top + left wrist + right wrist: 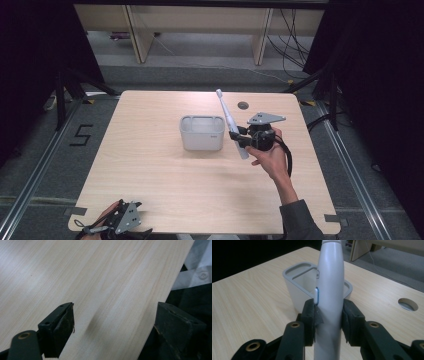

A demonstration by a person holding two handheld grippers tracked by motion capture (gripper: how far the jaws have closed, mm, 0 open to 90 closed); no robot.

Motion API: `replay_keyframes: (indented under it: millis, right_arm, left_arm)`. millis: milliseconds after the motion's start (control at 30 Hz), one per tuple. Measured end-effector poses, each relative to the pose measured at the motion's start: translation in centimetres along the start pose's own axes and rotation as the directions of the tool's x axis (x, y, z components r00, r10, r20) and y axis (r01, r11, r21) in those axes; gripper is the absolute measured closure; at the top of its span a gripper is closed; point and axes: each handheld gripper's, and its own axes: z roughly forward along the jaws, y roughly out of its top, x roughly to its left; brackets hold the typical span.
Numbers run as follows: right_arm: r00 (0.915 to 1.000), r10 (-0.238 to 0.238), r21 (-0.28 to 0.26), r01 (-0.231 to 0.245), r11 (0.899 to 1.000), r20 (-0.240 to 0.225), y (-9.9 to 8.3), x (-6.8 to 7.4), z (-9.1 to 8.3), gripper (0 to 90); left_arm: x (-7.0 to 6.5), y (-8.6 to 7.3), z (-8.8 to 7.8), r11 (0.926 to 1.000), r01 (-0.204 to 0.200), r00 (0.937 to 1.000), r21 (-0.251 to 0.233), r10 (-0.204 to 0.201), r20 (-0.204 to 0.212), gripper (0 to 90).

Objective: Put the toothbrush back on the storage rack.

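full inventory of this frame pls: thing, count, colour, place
toothbrush: 1, white electric, held tilted above the table right of the holder, head up and away
holder: 1, light grey, compartmented, table centre
table: 1, light wood, with a round hole near the far edge
desk legs: pale wood, on the floor beyond the table
cables: several, black, floor at far right
floor mark 5: 1, black, left of the table
right gripper: 1, black, fingers shut on the toothbrush handle
left gripper: 1, black, fingers open, near left table edge
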Motion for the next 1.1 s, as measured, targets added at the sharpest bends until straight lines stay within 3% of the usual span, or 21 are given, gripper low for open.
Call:
replay_keyframes:
  millis: [100, 133, 233, 267, 333, 367, 400, 433, 467, 500, 533, 567, 600, 633, 867, 933, 967, 1000, 1033, 1067, 1100]
  right_arm:
    - [0.9998, 0.016, -0.009, -0.016, 1.000, 0.012, 0.2, -0.1, 0.0, 66.3]
    - [0.9999, 0.001, -0.017, -0.001, 1.000, 0.011, 0.4, -0.3, 0.1, 66.3]
    - [0.9994, 0.033, -0.034, -0.033, 0.999, 0.012, 0.6, -0.4, 0.5, 66.3]
    - [0.9994, 0.033, -0.034, -0.033, 0.999, 0.012, 0.6, -0.4, 0.5, 66.3]
    - [0.9997, 0.020, -0.032, -0.020, 0.999, 0.009, 0.8, -0.4, 0.8, 66.3]
    - [0.9998, 0.020, -0.039, -0.020, 0.999, 0.006, 0.9, -0.4, 1.0, 66.3]
    - [0.9999, 0.015, -0.047, -0.016, 0.999, -0.006, 1.0, -0.5, 1.2, 66.3]
    - [0.9996, 0.028, -0.046, -0.029, 0.999, -0.008, 1.0, -0.4, 1.2, 66.3]
    - [1.0000, 0.004, -0.051, -0.004, 0.999, 0.003, 1.2, -0.5, 1.3, 66.3]
    - [0.9996, 0.027, -0.051, -0.028, 0.998, -0.007, 1.4, -0.3, 1.5, 66.3]
    - [0.9996, 0.027, -0.051, -0.028, 0.998, -0.007, 1.4, -0.3, 1.5, 66.3]
    - [0.9996, 0.027, -0.066, -0.027, 0.997, 0.005, 1.5, -0.2, 1.7, 66.3]
    - [0.9999, 0.015, -0.061, -0.015, 0.998, -0.003, 1.7, -0.4, 1.8, 66.3]
    - [0.9996, 0.027, -0.076, -0.028, 0.997, -0.006, 2.1, -0.3, 1.9, 66.4]
    - [0.9992, 0.040, -0.094, -0.040, 0.995, -0.002, 3.3, -0.2, 2.3, 66.3]
    - [0.9998, 0.021, -0.102, -0.020, 0.995, 0.002, 3.7, -0.3, 2.5, 66.3]
    - [0.9988, 0.049, -0.104, -0.049, 0.993, -0.004, 3.9, -0.2, 2.7, 66.3]
    - [0.9988, 0.049, -0.104, -0.049, 0.993, -0.004, 3.9, -0.2, 2.7, 66.3]
    - [0.9994, 0.036, -0.112, -0.036, 0.993, 0.000, 4.0, -0.3, 2.9, 66.3]
    - [0.9986, 0.053, -0.118, -0.053, 0.992, -0.003, 4.1, -0.3, 3.1, 66.3]
    - [0.9995, 0.032, -0.121, -0.031, 0.992, 0.005, 4.3, -0.5, 3.3, 66.3]
  left_arm:
    - [0.0, 0.0, -0.1, 1.0000, -0.001, 0.9999, -0.001, 0.001, 0.010, 15.6]
    - [-0.1, 0.0, 0.0, 0.9996, 0.020, 0.9998, -0.020, -0.020, 0.007, 15.6]
    - [0.0, 0.0, -0.1, 1.0000, 0.001, 1.0000, -0.006, -0.001, -0.005, 15.6]
    - [-0.1, 0.0, -0.1, 0.9997, 0.014, 0.9999, -0.019, -0.014, -0.007, 15.6]
    - [0.0, 0.0, -0.2, 1.0000, -0.005, 1.0000, -0.001, 0.005, 0.007, 15.6]
    - [-0.1, 0.0, 0.1, 0.9998, 0.013, 0.9998, -0.017, -0.014, -0.014, 15.6]
    - [-0.1, 0.0, -0.1, 0.9998, 0.014, 0.9999, -0.015, -0.014, -0.007, 15.6]
    - [0.1, 0.0, -0.2, 1.0000, -0.004, 1.0000, 0.000, 0.004, 0.001, 15.6]
    - [-0.1, 0.0, 0.0, 0.9997, 0.014, 0.9998, -0.019, -0.015, -0.013, 15.6]
    - [0.0, 0.0, -0.2, 1.0000, -0.003, 1.0000, -0.002, 0.003, 0.005, 15.6]
    - [-0.2, 0.0, 0.1, 0.9994, 0.023, 0.9996, -0.025, -0.023, -0.018, 15.6]
    - [0.0, 0.0, -0.2, 1.0000, -0.004, 1.0000, 0.002, 0.004, 0.002, 15.6]
    - [0.0, 0.0, -0.2, 1.0000, -0.004, 1.0000, 0.002, 0.004, 0.004, 15.6]
    - [-0.2, 0.0, 0.0, 0.9995, 0.018, 0.9997, -0.024, -0.019, -0.018, 15.6]
    - [-0.1, 0.0, -0.2, 1.0000, 0.004, 1.0000, -0.007, -0.004, 0.004, 15.6]
    - [-0.2, 0.0, -0.1, 0.9998, 0.012, 0.9999, -0.017, -0.012, -0.010, 15.6]
    - [-0.1, 0.0, -0.2, 1.0000, -0.007, 1.0000, -0.003, 0.007, -0.005, 15.6]
    - [0.0, 0.0, -0.1, 0.9999, 0.008, 0.9998, -0.015, -0.008, 0.017, 15.6]
    - [-0.1, 0.0, -0.1, 0.9998, 0.013, 0.9999, -0.013, -0.013, 0.011, 15.6]
    - [0.0, 0.0, -0.1, 0.9999, -0.003, 0.9999, -0.013, 0.003, 0.011, 15.6]
    - [-0.1, 0.0, -0.1, 0.9999, 0.011, 0.9999, -0.012, -0.011, 0.013, 15.6]
